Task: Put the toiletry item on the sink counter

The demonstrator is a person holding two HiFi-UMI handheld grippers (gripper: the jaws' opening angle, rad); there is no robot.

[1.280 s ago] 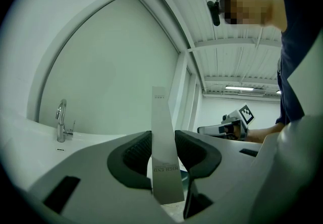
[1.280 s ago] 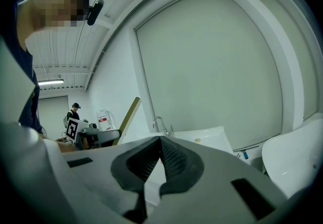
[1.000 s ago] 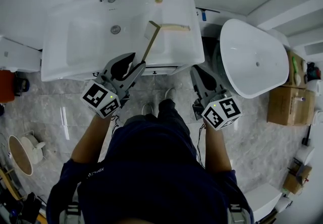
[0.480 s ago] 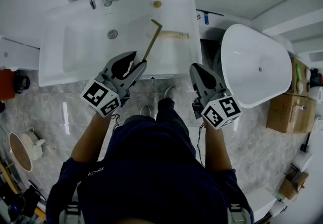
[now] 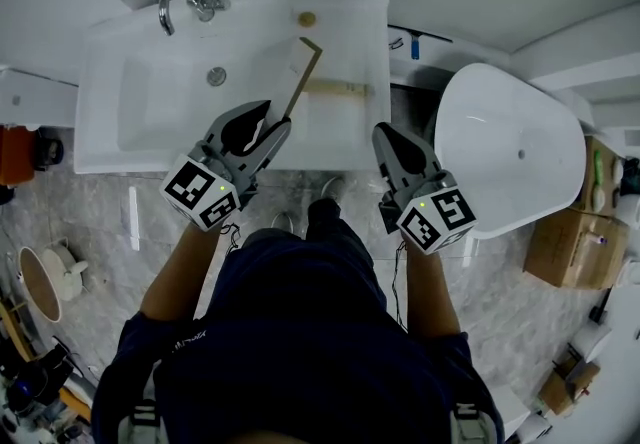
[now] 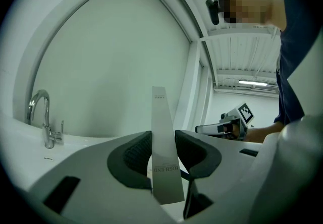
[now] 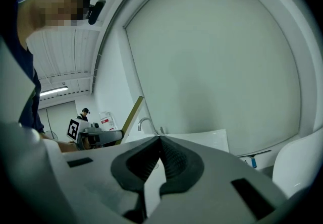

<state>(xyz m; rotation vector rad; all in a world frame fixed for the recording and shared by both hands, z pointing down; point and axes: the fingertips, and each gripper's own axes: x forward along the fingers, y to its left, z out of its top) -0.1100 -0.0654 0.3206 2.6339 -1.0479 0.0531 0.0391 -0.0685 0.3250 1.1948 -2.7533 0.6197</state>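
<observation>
A long, flat toiletry box (image 5: 304,78), white on its face and tan on its edge, sticks out of my left gripper (image 5: 268,121), which is shut on its lower end. The box's far end reaches over the right part of the white sink (image 5: 110,147). In the left gripper view both pads press on the upright box (image 6: 164,157). To the right of it, my right gripper (image 5: 386,134) hangs at the sink's front right corner, jaws shut with nothing in them (image 7: 159,150). In the right gripper view the box (image 7: 132,112) shows at the left.
A chrome faucet (image 5: 176,0) stands at the sink's back left, and the drain (image 5: 216,76) lies in the basin. A beige oblong item (image 5: 336,87) and a small round piece (image 5: 307,19) rest on the sink's right side. A white oval fixture (image 5: 510,152) and cardboard boxes (image 5: 565,247) stand to the right.
Both grippers have come nearer the sink, with the box still held. The sink sits lower in the head view, and the box's tip reaches further over it.
</observation>
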